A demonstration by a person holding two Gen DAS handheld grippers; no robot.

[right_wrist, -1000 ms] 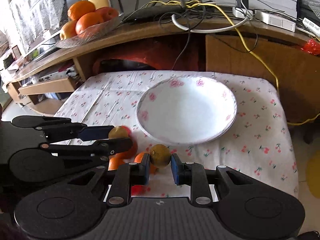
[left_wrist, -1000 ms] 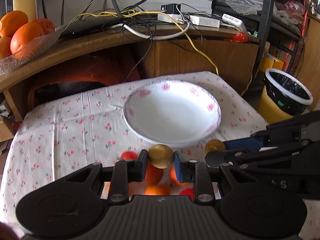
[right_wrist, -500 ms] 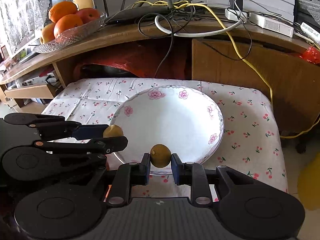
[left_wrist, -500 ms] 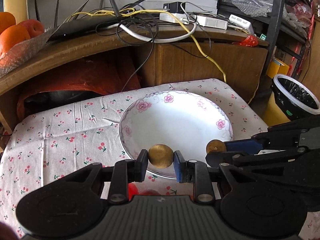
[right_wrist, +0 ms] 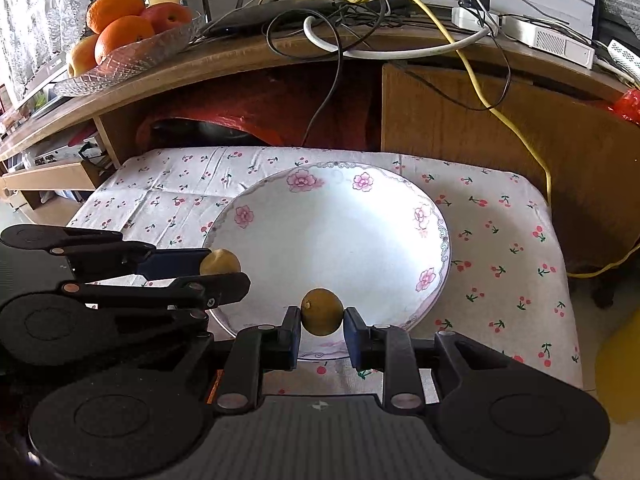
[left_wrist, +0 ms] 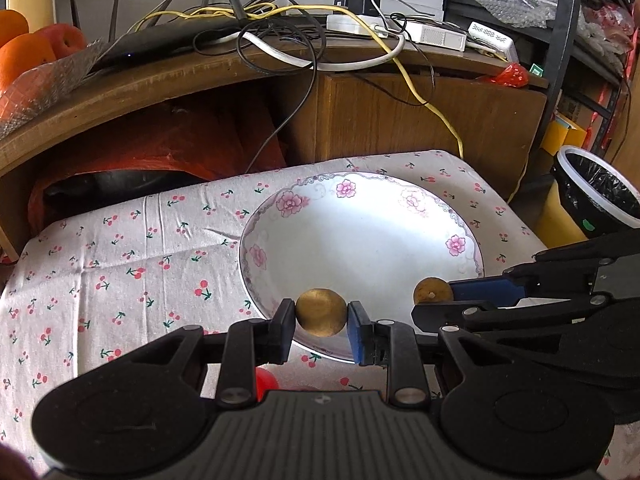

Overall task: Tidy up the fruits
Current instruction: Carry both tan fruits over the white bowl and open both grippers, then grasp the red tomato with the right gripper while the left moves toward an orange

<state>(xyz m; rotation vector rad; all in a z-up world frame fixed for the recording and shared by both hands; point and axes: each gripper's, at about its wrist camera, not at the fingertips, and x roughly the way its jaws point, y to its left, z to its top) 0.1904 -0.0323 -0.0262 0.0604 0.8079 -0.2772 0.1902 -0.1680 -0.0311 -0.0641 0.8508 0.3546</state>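
A white floral plate (left_wrist: 460,216) (right_wrist: 436,216) lies empty on the cherry-print tablecloth. My left gripper (left_wrist: 321,317) is shut on a small brown round fruit (left_wrist: 321,312), held over the plate's near rim. My right gripper (right_wrist: 322,316) is shut on a second brown round fruit (right_wrist: 322,311), also over the near rim. Each gripper shows in the other's view: the right gripper (left_wrist: 434,294) with its fruit (left_wrist: 432,290), the left gripper (right_wrist: 224,268) with its fruit (right_wrist: 220,262). A red fruit (left_wrist: 266,384) peeks out on the cloth below the left gripper.
A wooden shelf behind the table carries tangled cables (left_wrist: 280,24) and a glass bowl of oranges and apples (right_wrist: 124,44). A bin with a black liner (left_wrist: 600,196) stands right of the table. The tablecloth (left_wrist: 120,272) lies bare left of the plate.
Both grippers have moved forward with their brown fruits, from over the pile of orange and red fruits to over the plate's near rim. The plate now looks closer.
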